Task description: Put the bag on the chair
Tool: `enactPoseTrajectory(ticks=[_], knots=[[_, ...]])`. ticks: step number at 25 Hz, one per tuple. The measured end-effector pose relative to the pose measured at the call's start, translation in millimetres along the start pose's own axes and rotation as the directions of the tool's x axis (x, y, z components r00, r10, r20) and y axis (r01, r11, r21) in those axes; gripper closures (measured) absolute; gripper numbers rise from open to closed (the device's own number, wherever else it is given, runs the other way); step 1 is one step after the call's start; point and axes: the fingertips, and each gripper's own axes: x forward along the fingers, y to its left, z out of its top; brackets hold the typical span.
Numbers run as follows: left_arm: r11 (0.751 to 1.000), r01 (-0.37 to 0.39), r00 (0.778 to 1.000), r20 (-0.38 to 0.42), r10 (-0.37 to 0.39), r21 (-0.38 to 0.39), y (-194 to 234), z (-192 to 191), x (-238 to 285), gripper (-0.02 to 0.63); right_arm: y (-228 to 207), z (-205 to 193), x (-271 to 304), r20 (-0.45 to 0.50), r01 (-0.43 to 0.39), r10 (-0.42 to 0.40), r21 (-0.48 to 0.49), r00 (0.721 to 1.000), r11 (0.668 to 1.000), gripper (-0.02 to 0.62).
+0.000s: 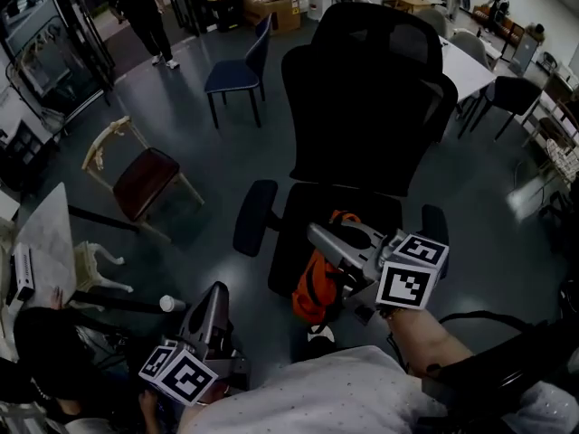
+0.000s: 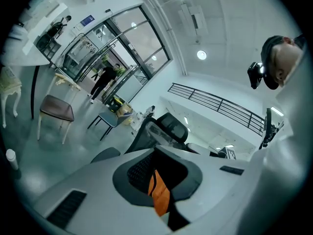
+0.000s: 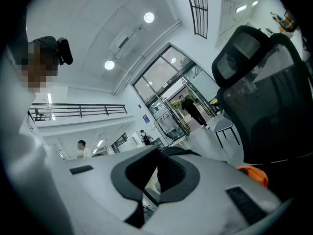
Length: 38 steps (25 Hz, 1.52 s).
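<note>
Head view: the black office chair stands mid-floor, its seat towards the person. The orange bag hangs at the seat's front edge, not yet on it. The right gripper reaches over the bag's top, with an orange loop arching just beside its tip. The left gripper sits well apart from the bag, out beyond the seat's front edge.

Left gripper view: the left gripper has its jaws together on nothing. The bag shows only through the notch between them, with the chair beyond.

Right gripper view: the right gripper is closed too, with no orange between its jaws. The bag sits low beside it, so it probably hangs from the gripper by a strap. The chair looms close.

To do this well, lift until the bag's bottom clears the front edge, carry it over the seat's middle, then lower it fully before letting go. 1 hasty release could slide it off.
</note>
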Motion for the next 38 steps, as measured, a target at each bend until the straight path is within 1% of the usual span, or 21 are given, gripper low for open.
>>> enactPoseTrajectory(ticks=[4,7,15,20,27,38], knots=[[1.000,-0.030,1.000,0.003,0.030,-0.001,5,-1,7,0.609,-19,1,8,-0.017,-0.003,0.003,0.003,1.000,1.000,0.597],[0.999,-0.052,0.999,0.003,0.052,-0.001,11,3,22,0.609,-42,8,21,-0.022,-0.003,0.003,0.011,1.000,1.000,0.597],[0.993,-0.119,0.992,-0.045,0.118,-0.020,29,-6,42,0.609,-92,10,35,-0.043,0.032,-0.030,0.054,0.999,0.998,0.597],[0.990,-0.137,0.989,-0.060,0.136,-0.019,39,-7,53,0.609,-117,5,45,-0.045,0.049,-0.045,0.085,0.998,0.995,0.597],[0.985,-0.171,0.984,-0.053,0.169,-0.027,50,-8,50,0.609,-130,-7,51,-0.070,0.053,-0.046,0.096,0.996,0.994,0.597],[0.983,-0.181,0.981,-0.072,0.178,-0.030,47,-18,59,0.609,-148,-31,49,-0.127,0.076,-0.058,0.134,0.990,0.988,0.595]])
